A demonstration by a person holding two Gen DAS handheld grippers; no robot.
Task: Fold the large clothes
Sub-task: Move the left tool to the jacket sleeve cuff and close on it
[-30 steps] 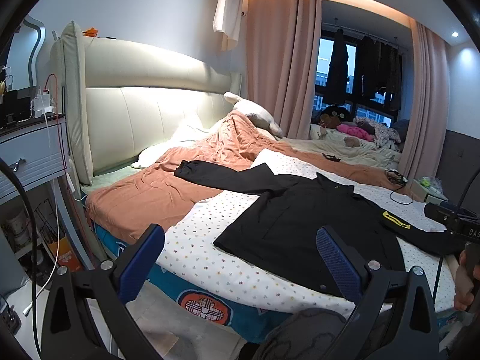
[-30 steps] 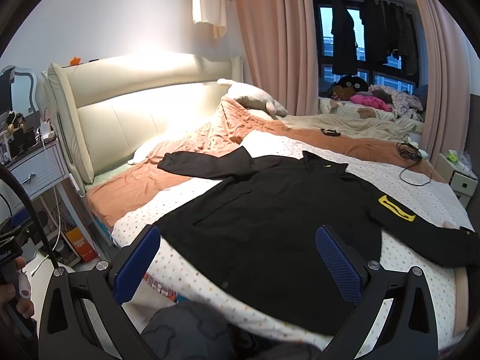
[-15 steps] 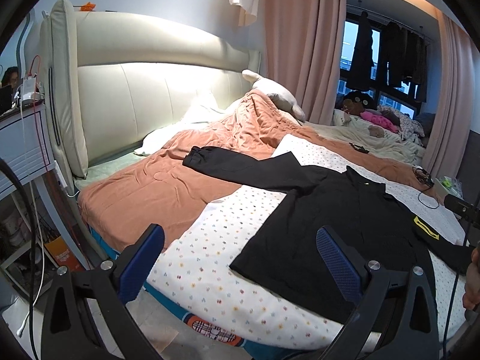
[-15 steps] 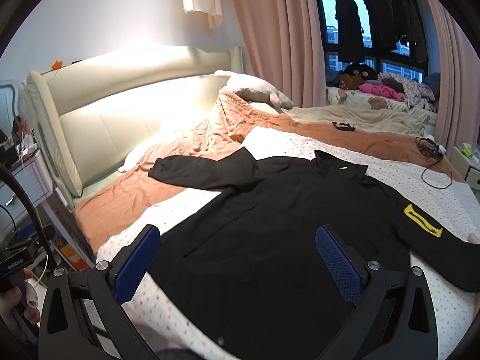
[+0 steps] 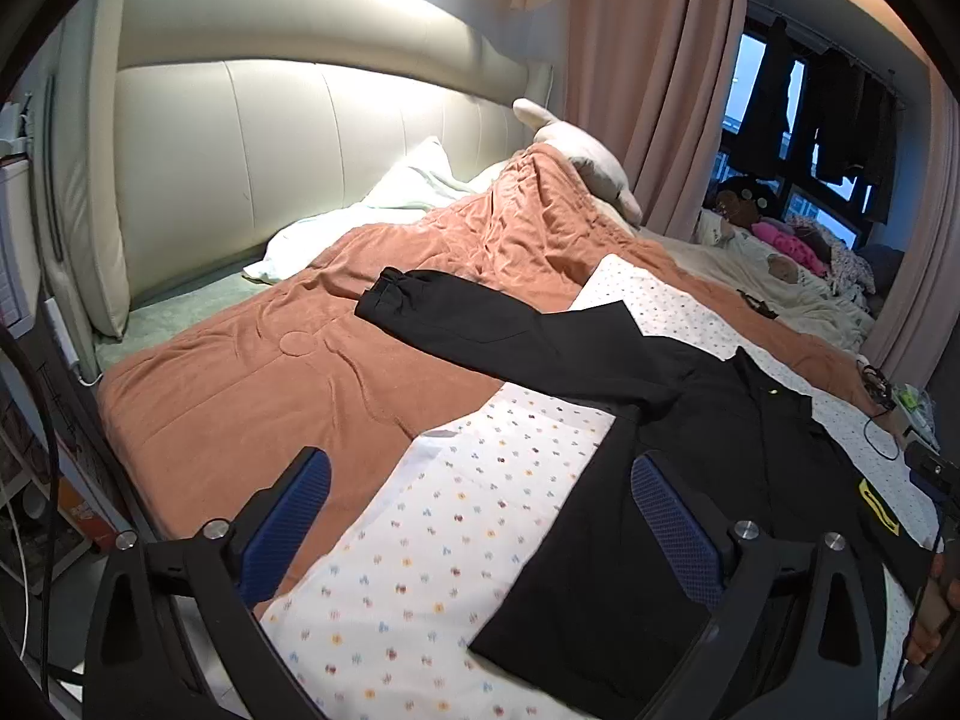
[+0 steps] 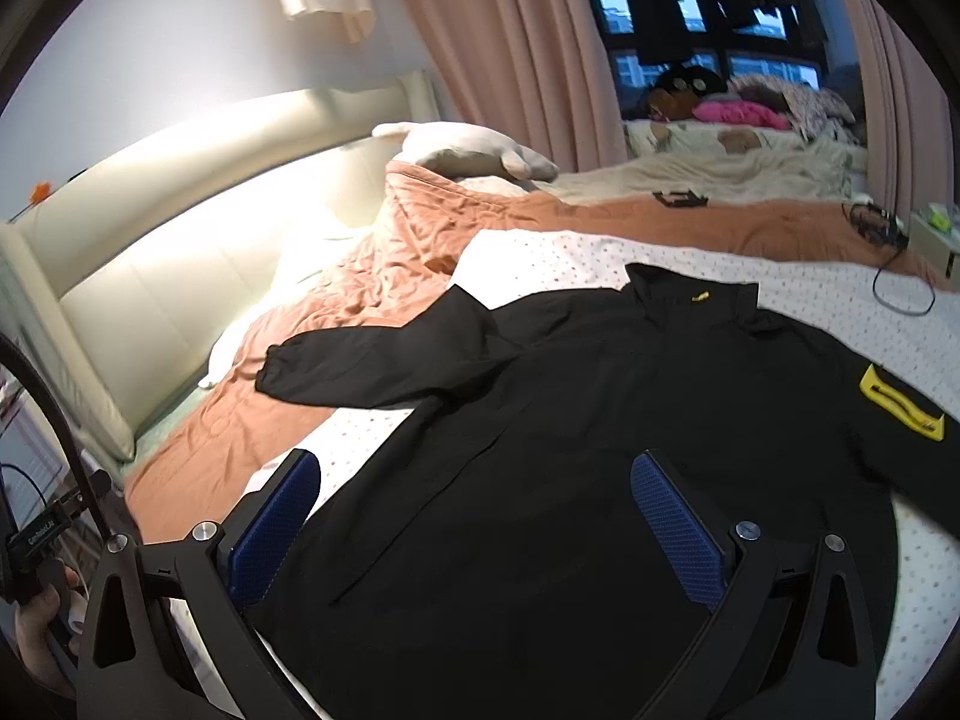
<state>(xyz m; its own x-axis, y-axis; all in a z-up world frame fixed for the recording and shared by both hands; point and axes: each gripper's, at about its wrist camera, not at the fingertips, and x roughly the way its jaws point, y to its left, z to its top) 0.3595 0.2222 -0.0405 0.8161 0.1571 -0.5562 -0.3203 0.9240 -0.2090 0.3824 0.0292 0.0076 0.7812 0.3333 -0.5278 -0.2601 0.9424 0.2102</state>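
On the dotted sheet [image 5: 456,516], black jacket [image 6: 570,420] spread flat, sleeves out, likely laid ready for folding. Above it, left gripper [image 5: 480,516] and right gripper [image 6: 474,510] both spread wide, empty, apparently poised to reach down for the fabric.

Bed [image 5: 180,312] with cream headboard, orange blanket [image 5: 252,396], dotted white sheet [image 5: 456,528], black jacket [image 6: 540,480] spread flat
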